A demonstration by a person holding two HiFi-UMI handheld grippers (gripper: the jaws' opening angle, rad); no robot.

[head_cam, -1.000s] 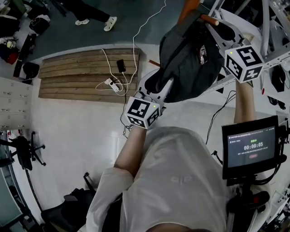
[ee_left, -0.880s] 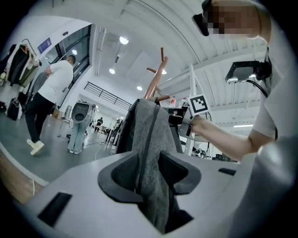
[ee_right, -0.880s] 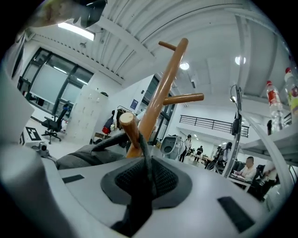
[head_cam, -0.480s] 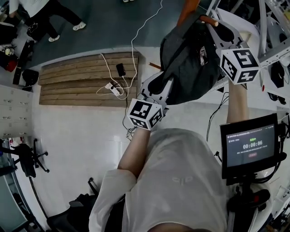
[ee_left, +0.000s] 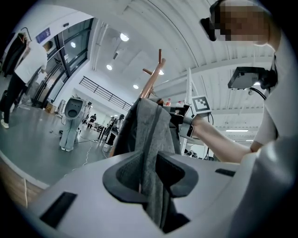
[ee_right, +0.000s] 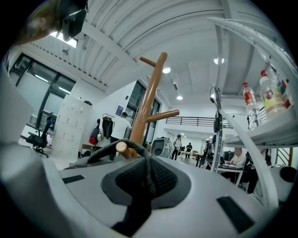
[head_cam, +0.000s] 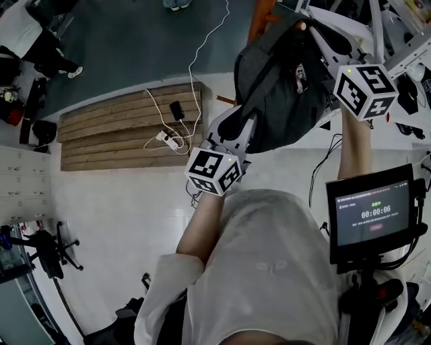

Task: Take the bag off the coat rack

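A dark grey bag [head_cam: 283, 94] hangs by its loop from a peg of the wooden coat rack [head_cam: 259, 20]. My left gripper [head_cam: 232, 124] reaches up to the bag's lower left side. In the left gripper view its jaws are closing, and the pads of the left gripper [ee_left: 151, 172] pinch a strip of the bag's grey fabric [ee_left: 148, 125]. My right gripper [head_cam: 320, 40] is up at the peg. In the right gripper view the right gripper [ee_right: 146, 174] is shut on the bag's dark loop [ee_right: 100, 151], which lies over the peg's tip [ee_right: 122, 148].
A metal shelf with bottles [ee_right: 260, 93] stands close on the right of the rack. A monitor on a stand [head_cam: 374, 212] is beside the person's right arm. On the floor to the left lies a wooden platform [head_cam: 121, 131] with a power strip and cables.
The left gripper has shifted slightly up and right against the bag's underside. The right gripper stays at the peg. People in the background have walked left.
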